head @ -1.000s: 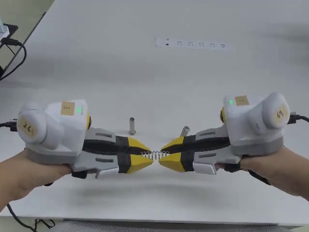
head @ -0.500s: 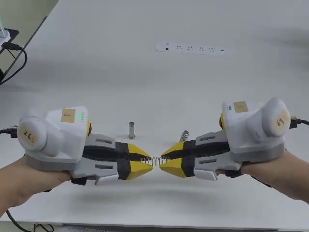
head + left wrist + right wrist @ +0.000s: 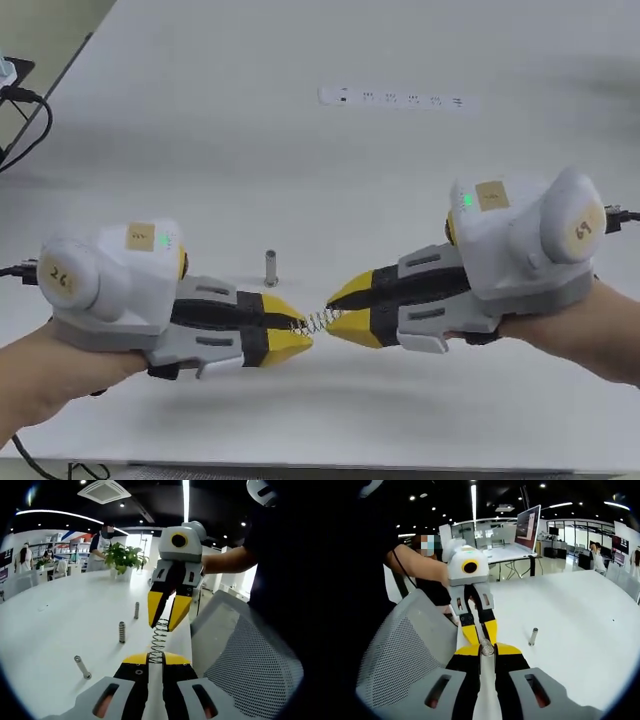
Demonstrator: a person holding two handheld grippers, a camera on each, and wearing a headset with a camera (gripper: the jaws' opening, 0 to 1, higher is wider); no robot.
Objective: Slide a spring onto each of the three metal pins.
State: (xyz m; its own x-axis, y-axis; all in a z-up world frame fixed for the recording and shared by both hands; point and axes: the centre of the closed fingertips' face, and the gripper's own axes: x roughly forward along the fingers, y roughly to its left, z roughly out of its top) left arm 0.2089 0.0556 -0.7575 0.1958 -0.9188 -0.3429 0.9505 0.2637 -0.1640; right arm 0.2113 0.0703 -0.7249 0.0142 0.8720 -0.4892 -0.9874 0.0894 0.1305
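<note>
- Hanging clear of the table (image 3: 300,150), nearer the person than the upright pin (image 3: 271,267), the spring (image 3: 318,320) bridges both claws.
- Left claw (image 3: 299,333) and right claw (image 3: 332,308) each pinch one end.
- Likely next: one claw releases and the other threads the spring over that pin.

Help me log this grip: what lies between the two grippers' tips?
A spring bridges the left gripper and the right gripper, an end in each one's jaws; the head view shows it.
</note>
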